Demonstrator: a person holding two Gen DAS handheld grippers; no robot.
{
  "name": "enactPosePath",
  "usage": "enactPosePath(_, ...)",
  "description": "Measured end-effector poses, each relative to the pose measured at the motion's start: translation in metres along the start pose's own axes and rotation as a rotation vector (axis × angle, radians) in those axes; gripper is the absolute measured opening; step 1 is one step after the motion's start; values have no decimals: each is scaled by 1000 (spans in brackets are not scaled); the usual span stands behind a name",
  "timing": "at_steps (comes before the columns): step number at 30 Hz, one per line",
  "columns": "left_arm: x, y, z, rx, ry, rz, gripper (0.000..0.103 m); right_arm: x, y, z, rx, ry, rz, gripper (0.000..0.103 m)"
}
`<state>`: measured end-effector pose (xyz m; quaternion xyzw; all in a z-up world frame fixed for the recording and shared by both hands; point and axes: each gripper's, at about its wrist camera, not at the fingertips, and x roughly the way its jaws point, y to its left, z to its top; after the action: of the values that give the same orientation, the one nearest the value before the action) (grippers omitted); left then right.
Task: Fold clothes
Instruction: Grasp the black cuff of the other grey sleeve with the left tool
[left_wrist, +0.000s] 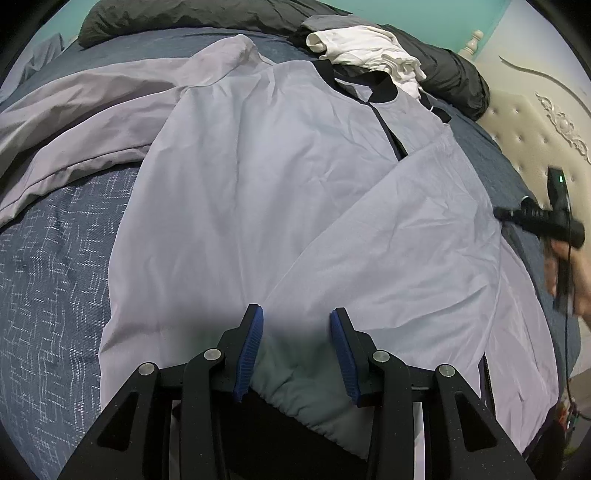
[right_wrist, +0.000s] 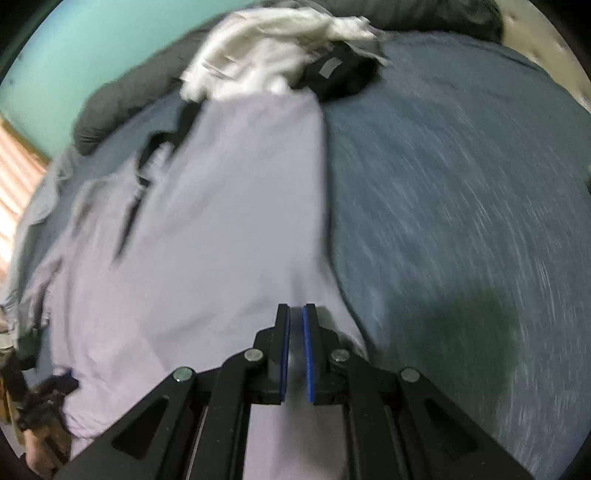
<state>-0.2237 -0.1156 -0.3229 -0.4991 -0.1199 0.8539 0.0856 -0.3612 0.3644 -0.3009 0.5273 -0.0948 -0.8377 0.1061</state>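
Folding the pale lilac jacket (left_wrist: 258, 206) is where we are, and it lies spread front-up across the blue bed cover (left_wrist: 55, 280), collar toward the far side, one side panel already laid over the middle. Our left gripper (left_wrist: 296, 321) hangs low over the near hem with its jaws partly apart; cloth bunches between them, but the pads do not seem to press it, so we call them open. Our right gripper (right_wrist: 296, 314) has its jaws nearly together at the jacket's right edge, and whether a thin layer of fabric is pinched there we cannot tell through the blur. Next, we judge, the left sleeve (left_wrist: 74, 122), sprawled wide over the cover, needs bringing in across the body. Watch the clutter at the collar end: a white garment (left_wrist: 369, 48) touches the collar, with a dark grey quilt (left_wrist: 454, 77) behind it, crowding any final fold toward that side.
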Motion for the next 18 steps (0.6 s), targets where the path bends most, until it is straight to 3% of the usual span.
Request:
enactPosePath(2,-1,0,0,-3,0,1,42,-5,-7,-7,35,-27,13,6)
enactPosePath(6,-6,5,0,-33,1,-15,42,-28,1,-16,76,-102,-46,6)
enactPosePath(10,-20,9,-2,-42,-15,-20,42,-43,32,-39,49,-150,35,6)
enactPosePath(18,-44,7,-24,-13,-25,-34,42,-27,122,-83,-4,-96,225,7)
